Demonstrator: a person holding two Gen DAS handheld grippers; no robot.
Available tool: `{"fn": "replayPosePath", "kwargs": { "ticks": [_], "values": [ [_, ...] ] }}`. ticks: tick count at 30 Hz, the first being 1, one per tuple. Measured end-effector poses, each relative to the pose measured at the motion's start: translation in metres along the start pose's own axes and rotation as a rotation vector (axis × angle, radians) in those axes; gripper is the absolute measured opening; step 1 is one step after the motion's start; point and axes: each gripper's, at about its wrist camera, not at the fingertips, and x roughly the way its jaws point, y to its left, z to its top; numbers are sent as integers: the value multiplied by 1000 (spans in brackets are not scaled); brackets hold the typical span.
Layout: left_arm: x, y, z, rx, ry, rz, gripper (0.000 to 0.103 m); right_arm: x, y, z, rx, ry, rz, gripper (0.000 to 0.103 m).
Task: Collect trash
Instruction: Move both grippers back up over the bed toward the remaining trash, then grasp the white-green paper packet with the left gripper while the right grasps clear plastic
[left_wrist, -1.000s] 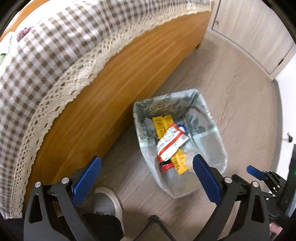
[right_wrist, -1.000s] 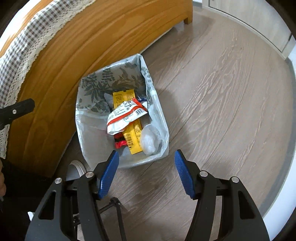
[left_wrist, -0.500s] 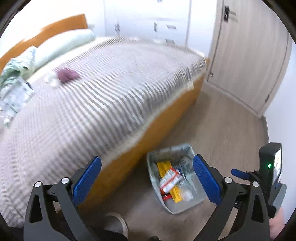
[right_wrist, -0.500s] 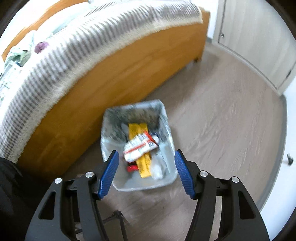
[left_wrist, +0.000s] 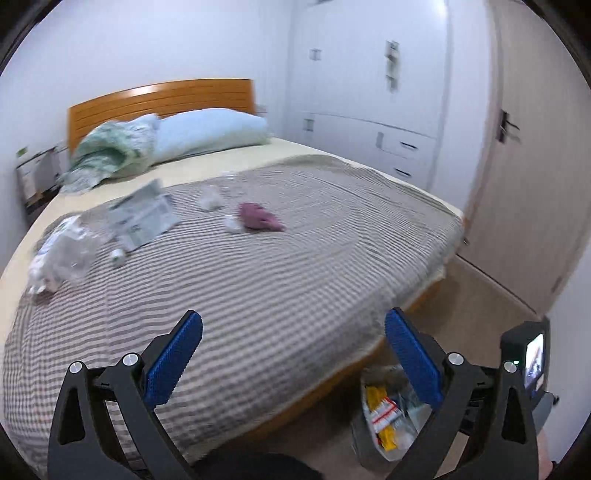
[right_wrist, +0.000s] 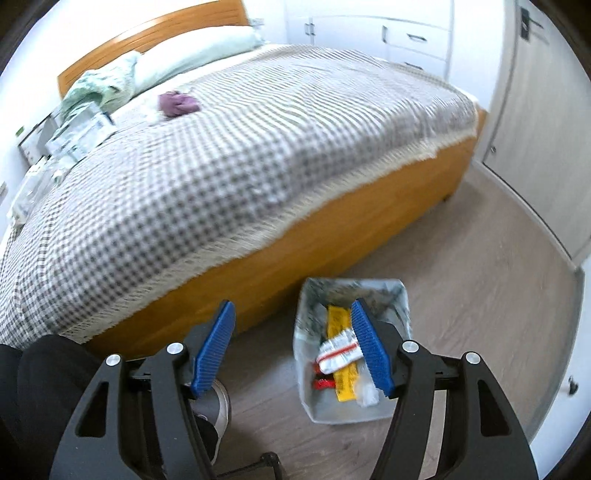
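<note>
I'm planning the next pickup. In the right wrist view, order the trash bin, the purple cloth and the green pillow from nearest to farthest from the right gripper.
1. Trash bin: on the floor, just beyond the right gripper.
2. Purple cloth: on the checked bedspread, upper left.
3. Green pillow: by the headboard, farthest.

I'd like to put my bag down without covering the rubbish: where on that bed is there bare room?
The near half of the blanket, from the purple cloth to the foot edge, is bare. So is the floor beyond the bin. It is crowded at the far left, by the papers and plastic wrap.
</note>
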Motion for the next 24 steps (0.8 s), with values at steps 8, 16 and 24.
{"fn": "replayPosePath", "kwargs": {
  "ticks": [8, 16, 24],
  "values": [
    [5, 92, -7, -172, -24, 54, 96, -3, 60, 28, -98, -42, 26, 63],
    [22, 188, -2, -289, -103, 109, 96, 9, 121, 55, -176, -76, 74, 63],
    [108, 291, 49, -427, -185, 42, 96, 41, 167, 94, -237, -93, 102, 63]
  ]
}}
